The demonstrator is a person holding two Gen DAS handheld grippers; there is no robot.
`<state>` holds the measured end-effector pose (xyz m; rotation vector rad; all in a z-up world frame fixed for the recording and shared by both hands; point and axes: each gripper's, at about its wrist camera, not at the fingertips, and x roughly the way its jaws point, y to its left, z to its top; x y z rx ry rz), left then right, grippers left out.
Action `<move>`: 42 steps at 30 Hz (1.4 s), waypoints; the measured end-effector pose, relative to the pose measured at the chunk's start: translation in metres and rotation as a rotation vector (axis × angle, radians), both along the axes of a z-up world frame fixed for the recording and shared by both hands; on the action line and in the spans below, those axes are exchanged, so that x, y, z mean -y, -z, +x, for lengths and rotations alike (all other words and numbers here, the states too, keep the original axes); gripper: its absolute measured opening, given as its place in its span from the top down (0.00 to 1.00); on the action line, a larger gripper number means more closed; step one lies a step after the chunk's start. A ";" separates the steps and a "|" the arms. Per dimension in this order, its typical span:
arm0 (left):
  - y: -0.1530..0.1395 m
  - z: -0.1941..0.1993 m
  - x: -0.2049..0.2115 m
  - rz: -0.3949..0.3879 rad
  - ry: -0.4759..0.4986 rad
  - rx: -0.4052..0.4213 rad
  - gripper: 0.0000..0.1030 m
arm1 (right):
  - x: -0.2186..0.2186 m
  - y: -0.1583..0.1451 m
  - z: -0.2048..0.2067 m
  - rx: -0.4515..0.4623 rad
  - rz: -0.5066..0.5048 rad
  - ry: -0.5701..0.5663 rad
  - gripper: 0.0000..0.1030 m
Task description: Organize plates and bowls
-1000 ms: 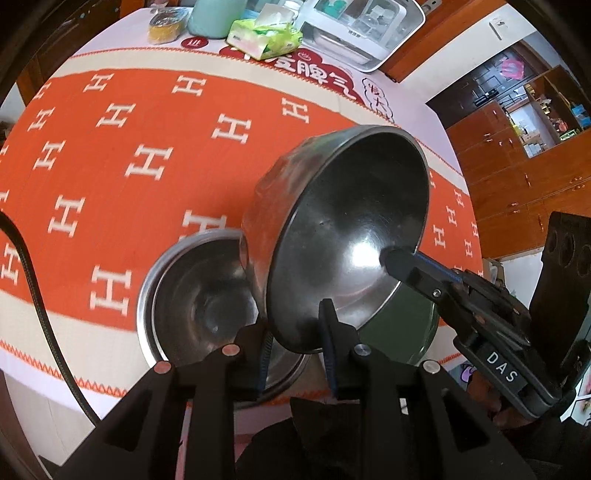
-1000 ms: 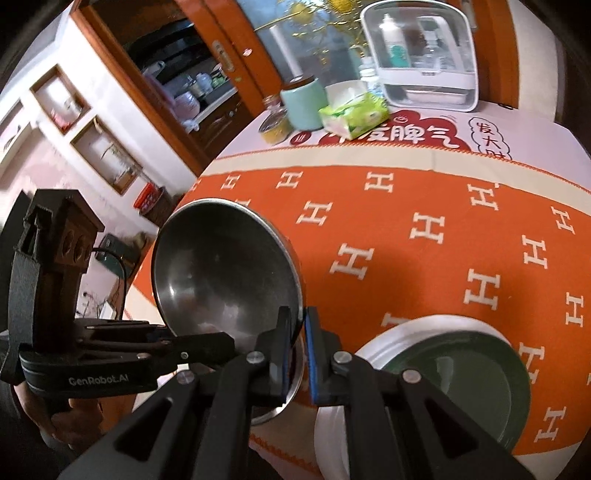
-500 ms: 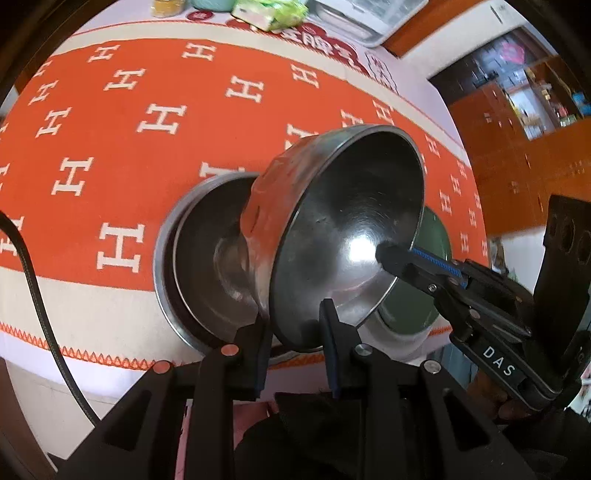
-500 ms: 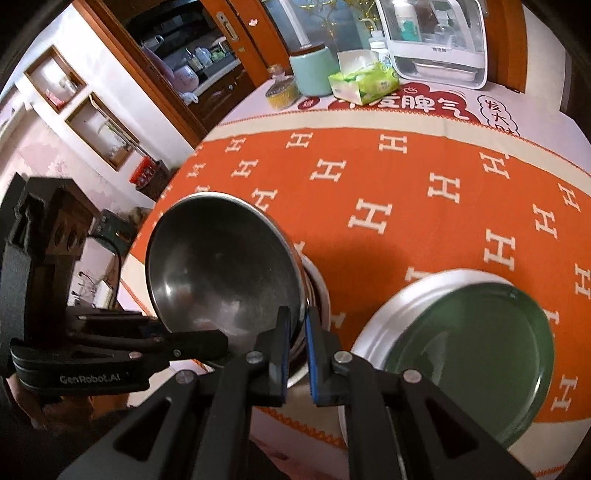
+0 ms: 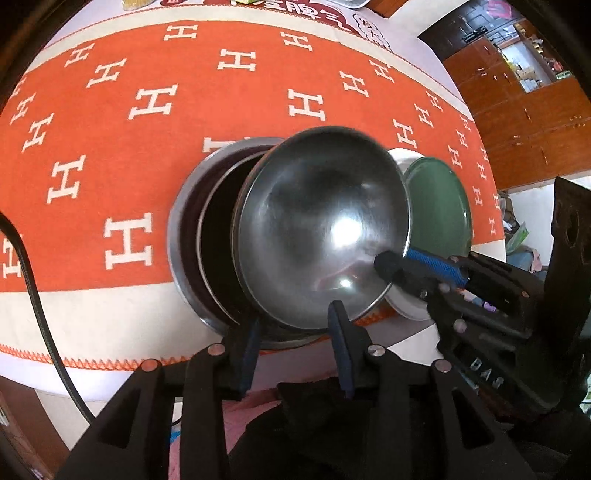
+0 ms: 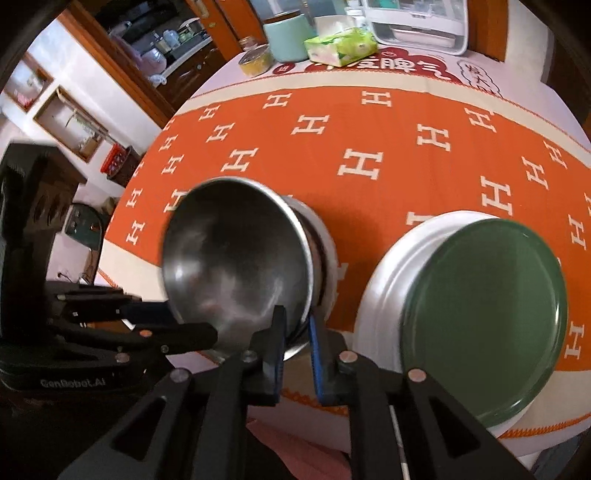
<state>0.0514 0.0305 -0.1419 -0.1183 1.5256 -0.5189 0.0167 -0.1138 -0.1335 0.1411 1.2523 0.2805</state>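
A steel bowl (image 5: 317, 221) is tilted and rests partly inside a larger steel bowl (image 5: 192, 236) on the orange cloth near the table's front edge. My left gripper (image 5: 293, 325) straddles the near rim of the tilted bowl with its jaws apart. My right gripper (image 6: 295, 325) is shut on the tilted bowl's (image 6: 236, 258) rim; its fingers (image 5: 424, 266) show in the left wrist view. A green plate (image 6: 484, 317) lies on a white plate (image 6: 384, 266) to the right.
The orange cloth with white H marks (image 6: 362, 147) covers the table. At the far edge stand a mint jar (image 6: 288, 37), a green tissue pack (image 6: 340, 46), a yellow tin (image 6: 255, 61) and a white box (image 6: 417, 22). A black cable (image 5: 33, 295) hangs at the left.
The tilted bowl has come down from above the table into the larger bowl. My left gripper's jaws have opened wider around its rim. Both grippers moved forward over the table edge.
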 end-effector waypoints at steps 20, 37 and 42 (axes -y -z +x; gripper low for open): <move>-0.030 0.005 -0.027 -0.018 -0.032 0.171 0.51 | -0.019 0.002 -0.001 -0.008 -0.052 0.018 0.80; -0.014 0.023 -0.031 0.082 -0.039 0.219 0.24 | 0.013 0.018 0.006 -0.078 0.101 0.161 0.56; 0.007 0.029 -0.032 0.088 -0.034 0.128 0.24 | 0.019 0.031 0.008 -0.129 0.155 0.191 0.55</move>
